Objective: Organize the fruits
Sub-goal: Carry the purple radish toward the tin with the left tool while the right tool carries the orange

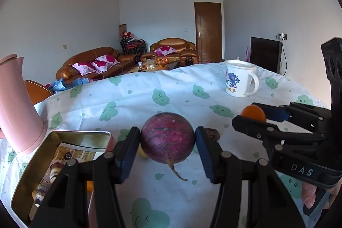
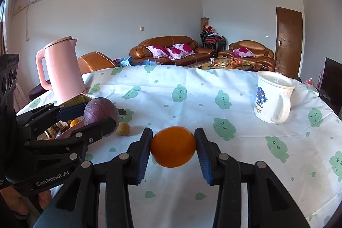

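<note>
A: What does the left gripper (image 1: 167, 140) have?

B: A round purple-red radish (image 1: 167, 138), clamped between the two blue pads, one on each side of it; the thin root tail hangs down toward the near side; it is held up off the tablecloth (image 1: 149, 104), which is white with green cloud faces.

A: And the right gripper (image 2: 173, 145)?

B: Closed on an orange (image 2: 173, 146), the pads pressing its left and right sides; it too is clear of the cloth; in the left wrist view the right gripper comes in from the right, with the orange at its tip.

A: Where do the two stand to each other?

B: Side by side over the near part of the table, the radish to the left of the orange, apart from it.

A: What else is on the table?

B: An open metal tin (image 1: 64, 164) at the near left, just left of the left gripper, with printed paper and some pieces of fruit inside; a pink kettle (image 2: 62, 69) stands just behind it at the far left; a small yellow fruit (image 2: 123, 129) lies on the cloth near the radish; a dark fruit (image 1: 212, 134) lies just past the left gripper's right finger; a white mug (image 2: 271, 97) with a blue figure stands at the far right, handle to the right.
</note>
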{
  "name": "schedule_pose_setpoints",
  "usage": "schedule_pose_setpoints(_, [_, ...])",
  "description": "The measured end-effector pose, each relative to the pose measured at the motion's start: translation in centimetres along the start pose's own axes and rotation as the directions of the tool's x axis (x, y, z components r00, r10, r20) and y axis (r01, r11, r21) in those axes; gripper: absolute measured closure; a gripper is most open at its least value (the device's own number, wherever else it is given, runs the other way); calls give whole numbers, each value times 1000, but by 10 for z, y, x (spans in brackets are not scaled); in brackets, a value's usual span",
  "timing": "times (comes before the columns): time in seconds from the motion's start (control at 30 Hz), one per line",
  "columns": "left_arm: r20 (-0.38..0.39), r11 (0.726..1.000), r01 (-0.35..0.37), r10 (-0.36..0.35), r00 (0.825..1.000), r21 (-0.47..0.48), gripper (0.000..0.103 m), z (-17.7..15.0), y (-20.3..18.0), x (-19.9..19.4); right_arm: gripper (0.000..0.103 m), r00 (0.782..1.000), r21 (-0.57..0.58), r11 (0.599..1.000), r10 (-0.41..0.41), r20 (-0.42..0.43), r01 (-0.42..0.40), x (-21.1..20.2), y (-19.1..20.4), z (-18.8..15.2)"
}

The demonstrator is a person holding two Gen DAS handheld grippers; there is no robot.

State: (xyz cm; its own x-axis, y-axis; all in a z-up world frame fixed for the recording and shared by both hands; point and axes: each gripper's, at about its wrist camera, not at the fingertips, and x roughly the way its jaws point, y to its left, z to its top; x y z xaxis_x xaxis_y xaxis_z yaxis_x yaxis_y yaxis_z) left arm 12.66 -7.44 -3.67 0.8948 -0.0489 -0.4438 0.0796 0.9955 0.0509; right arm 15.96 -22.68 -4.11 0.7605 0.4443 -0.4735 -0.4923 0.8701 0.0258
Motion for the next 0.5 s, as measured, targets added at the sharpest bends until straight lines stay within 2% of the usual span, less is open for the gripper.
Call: schedule_pose_setpoints(0.5, [43,999,-15,17,999,-40,48,-2,6,-11,60,999,-14,1000,-4,41,5,-8,2,0])
